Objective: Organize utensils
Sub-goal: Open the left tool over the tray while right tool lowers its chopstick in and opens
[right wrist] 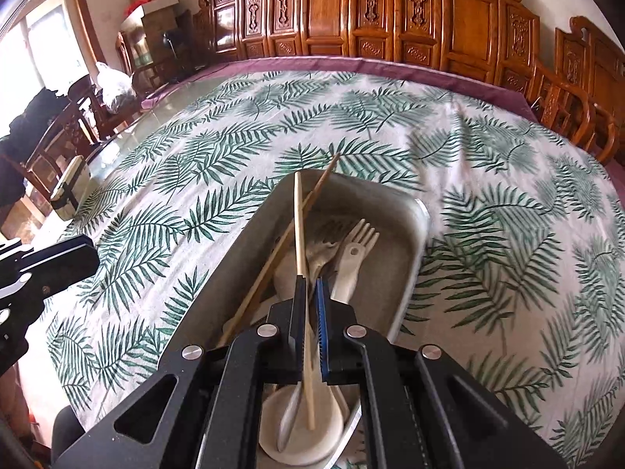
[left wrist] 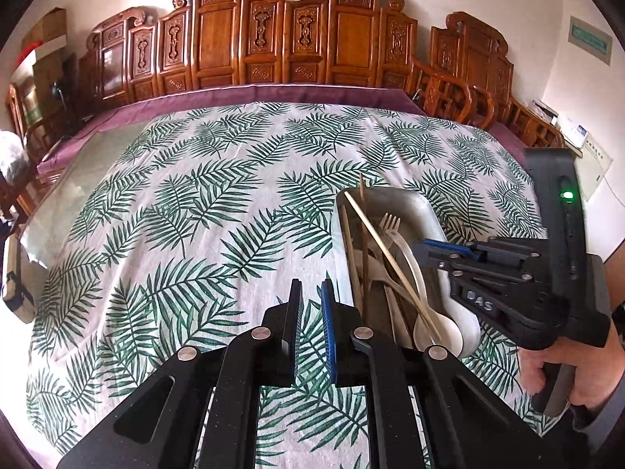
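Right hand-held gripper (right wrist: 310,305) clamps pale chopstick (right wrist: 299,226); long axis points away over tray (right wrist: 418,242).

The near end of the tray (right wrist: 406,211) is hidden behind the right gripper (right wrist: 310,293), and its bottom corner is not visible. The pale chopstick (right wrist: 299,226) passes between the fingers; whether the pads really press it is unclear from this view. In the left wrist view the right gripper (left wrist: 424,248) tips are seen from the side, so the gap can't be judged. The spoon bowls (right wrist: 304,441) are partly covered by the gripper body. The hand (left wrist: 562,367) is cut by the pic edge. The small box (right wrist: 68,191) at the left is too blurred to identify. The wall sign (left wrist: 590,39) text is unreadable.
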The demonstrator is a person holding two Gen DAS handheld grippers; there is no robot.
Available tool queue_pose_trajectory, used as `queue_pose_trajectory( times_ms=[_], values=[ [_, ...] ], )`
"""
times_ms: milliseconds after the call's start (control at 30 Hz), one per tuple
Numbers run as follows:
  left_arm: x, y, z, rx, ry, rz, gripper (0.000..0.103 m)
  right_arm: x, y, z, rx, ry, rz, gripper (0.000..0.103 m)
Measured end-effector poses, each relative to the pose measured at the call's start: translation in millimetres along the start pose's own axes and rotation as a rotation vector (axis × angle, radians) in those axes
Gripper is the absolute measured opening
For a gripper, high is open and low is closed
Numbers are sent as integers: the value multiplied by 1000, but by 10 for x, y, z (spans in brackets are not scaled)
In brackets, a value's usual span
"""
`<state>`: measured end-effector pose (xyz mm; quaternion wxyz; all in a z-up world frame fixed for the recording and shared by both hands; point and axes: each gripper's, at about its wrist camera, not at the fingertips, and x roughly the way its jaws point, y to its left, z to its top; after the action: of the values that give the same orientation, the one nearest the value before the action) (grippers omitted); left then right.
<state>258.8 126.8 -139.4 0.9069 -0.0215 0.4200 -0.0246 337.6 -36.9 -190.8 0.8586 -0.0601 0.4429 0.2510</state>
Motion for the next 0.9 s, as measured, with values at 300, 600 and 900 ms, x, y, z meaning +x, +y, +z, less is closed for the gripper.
queue_pose_trajectory(
  times_ms=[300, 600, 900],
  values=[
    [-192, -246, -86, 9, -17, -5, 24, -618, -258, -280, 53, -62, -19, 24],
    [-504, -511, -160, 15, -52, -14, 34, -1279, -407, -530, 86, -145, -33, 25],
    [-873, -801, -171, 39, -119, -21, 59, -1880, -445, -763, 103, -230, -74, 25]
  ],
)
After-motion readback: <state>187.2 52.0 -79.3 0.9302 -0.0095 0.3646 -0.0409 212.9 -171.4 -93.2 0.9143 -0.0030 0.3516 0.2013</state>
